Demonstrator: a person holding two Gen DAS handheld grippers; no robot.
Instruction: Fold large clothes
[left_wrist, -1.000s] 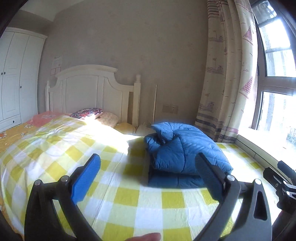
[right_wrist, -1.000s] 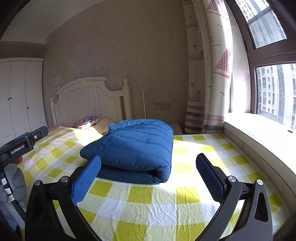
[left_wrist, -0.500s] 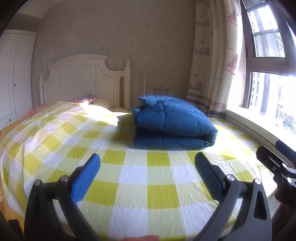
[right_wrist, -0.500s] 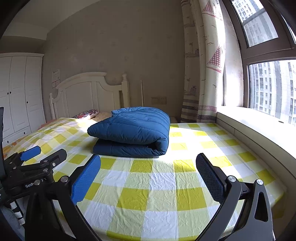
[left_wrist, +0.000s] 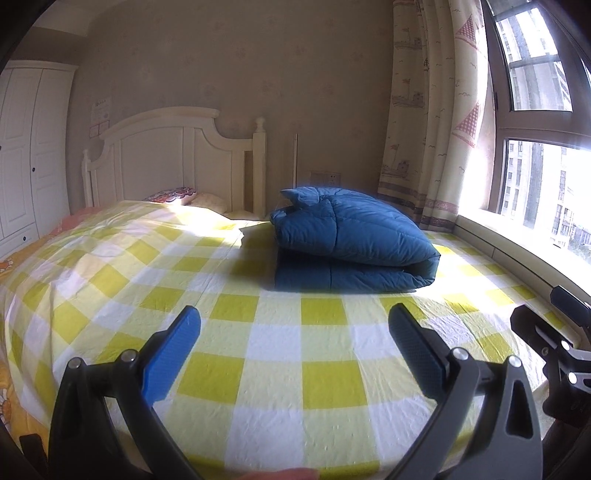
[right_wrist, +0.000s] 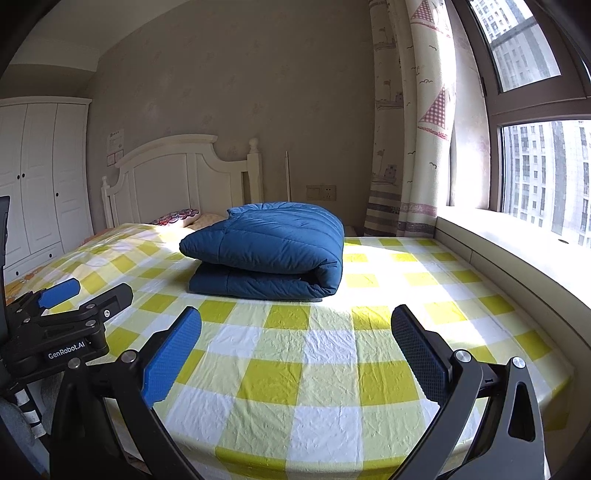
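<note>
We saw the puffy blue quilted coat (left_wrist: 347, 240) lying folded in the centre of the frame on the yellow-and-white checked bedsheet (left_wrist: 273, 384). Our left gripper (left_wrist: 293, 354) and right gripper (right_wrist: 295, 354) hung released, jaws apart, well short of it. What looked like a patterned pillow (right_wrist: 177, 217) lay by the white headboard (right_wrist: 173, 173).

Folded blue jacket (right_wrist: 266, 251) on checked bed (right_wrist: 317, 354), well beyond gaping right claw (right_wrist: 295, 328).
</note>
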